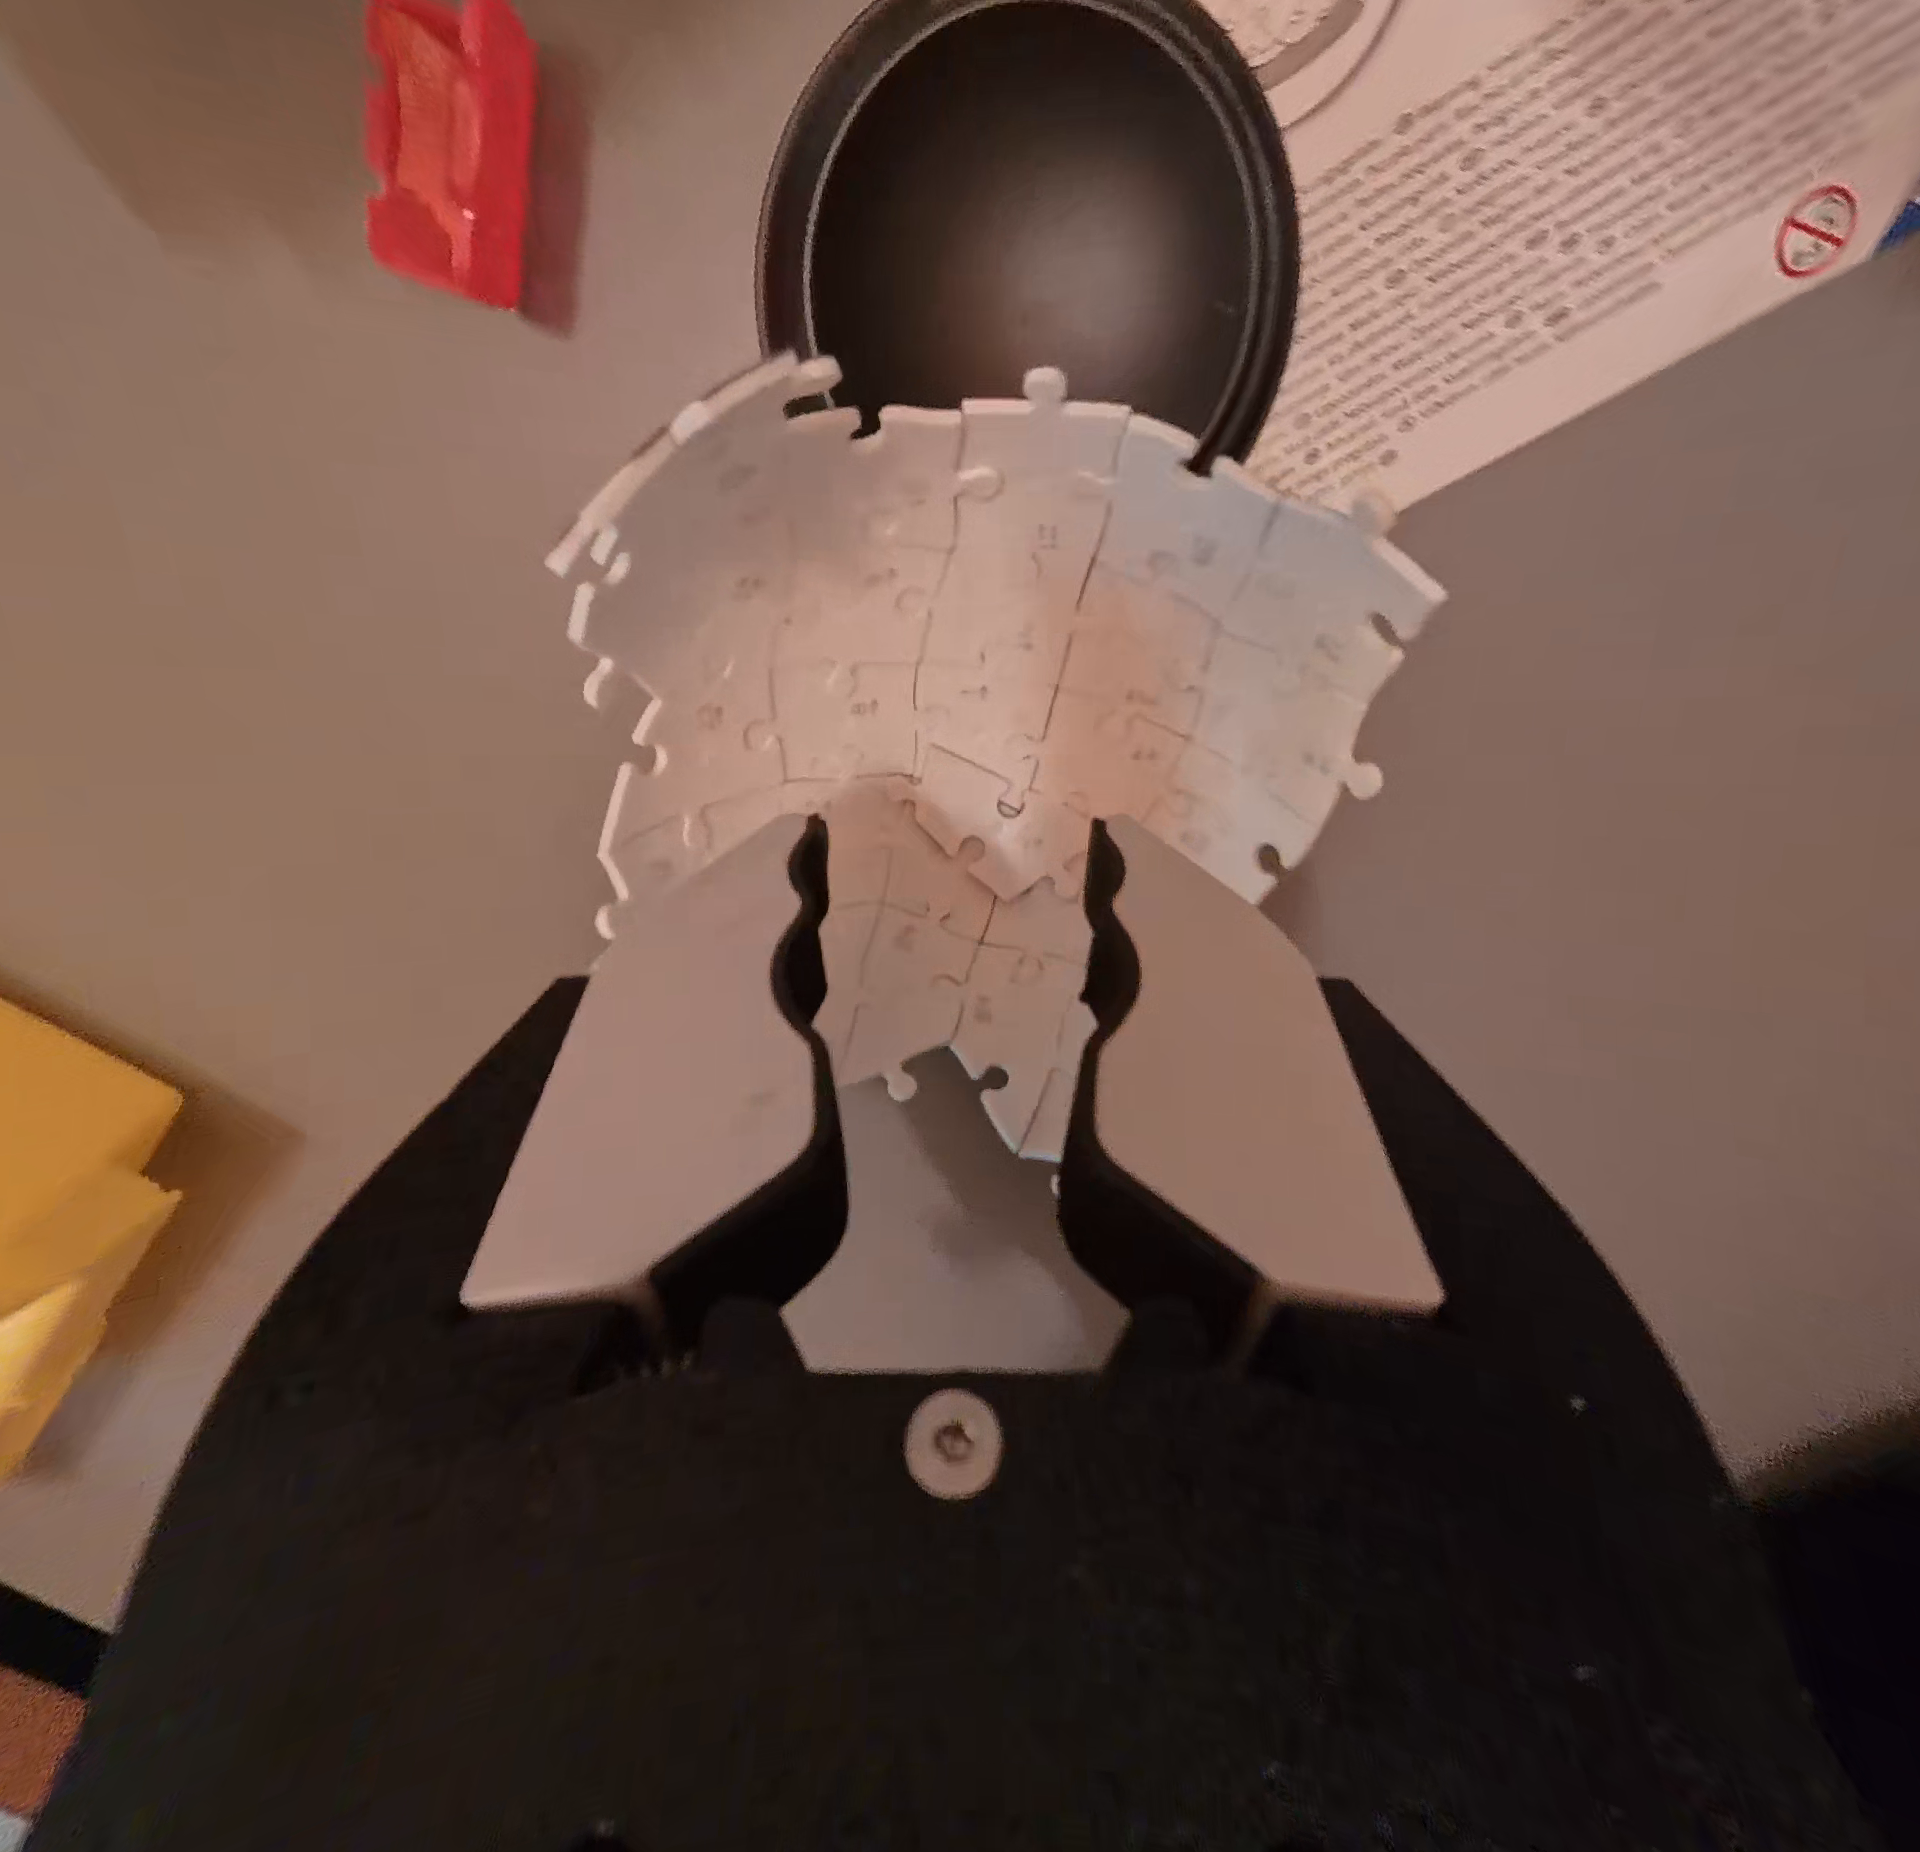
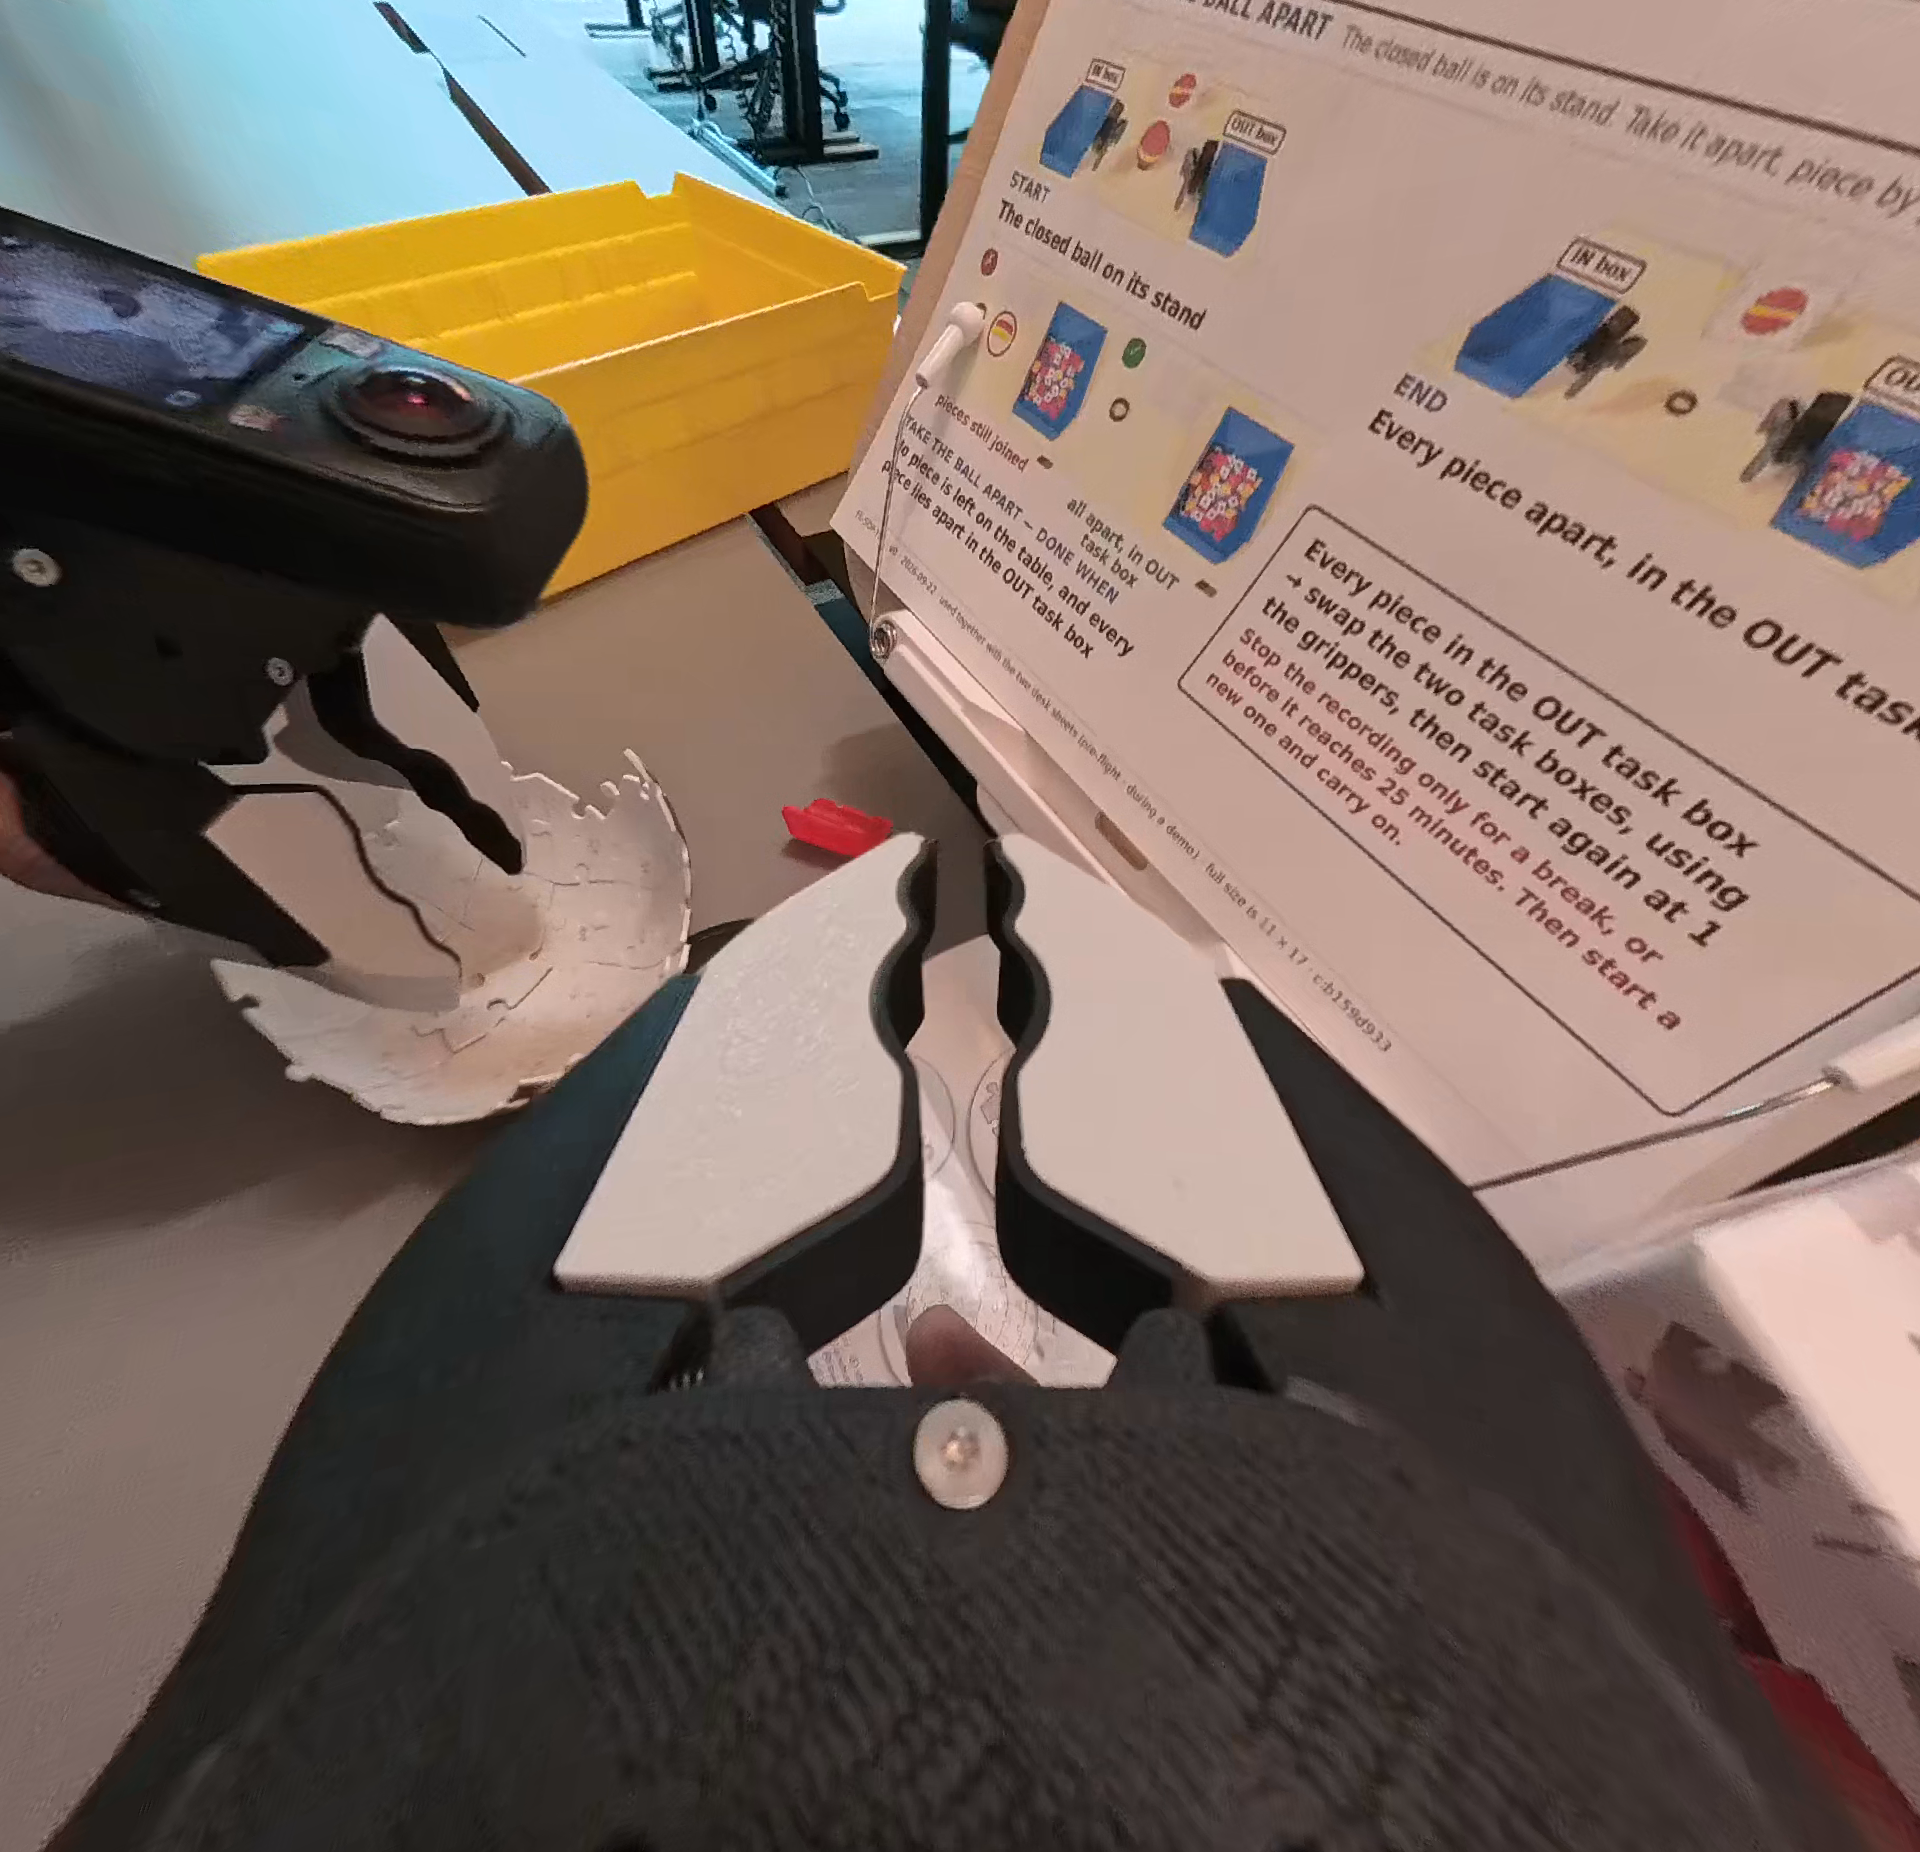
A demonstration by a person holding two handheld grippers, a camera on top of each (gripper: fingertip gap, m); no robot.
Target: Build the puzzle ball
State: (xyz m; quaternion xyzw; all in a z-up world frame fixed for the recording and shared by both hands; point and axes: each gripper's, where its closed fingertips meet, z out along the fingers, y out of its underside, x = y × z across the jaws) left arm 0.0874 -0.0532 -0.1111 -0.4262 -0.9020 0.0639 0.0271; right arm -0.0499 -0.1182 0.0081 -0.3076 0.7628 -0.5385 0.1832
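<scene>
My left gripper [image 1: 951,929] is clamped on the half-built puzzle shell [image 1: 987,659], its hollow facing me, just before the black stand [image 1: 1029,213]; my right gripper [image 2: 958,872], nearly closed on nothing, sits right of the shell, farther off.

open-plan office: rows of long white desks [image 2: 260,88], rolling chairs [image 2: 748,26], propped instruction board [image 2: 1455,452].

Puzzle ball [image 1: 997,659]: part-built white curved shell of joined pieces, jagged tabbed edges, inside face up w/ faint marks. Sits just in front of black stand ring [image 1: 1262,244], overlapping its near rim.
</scene>
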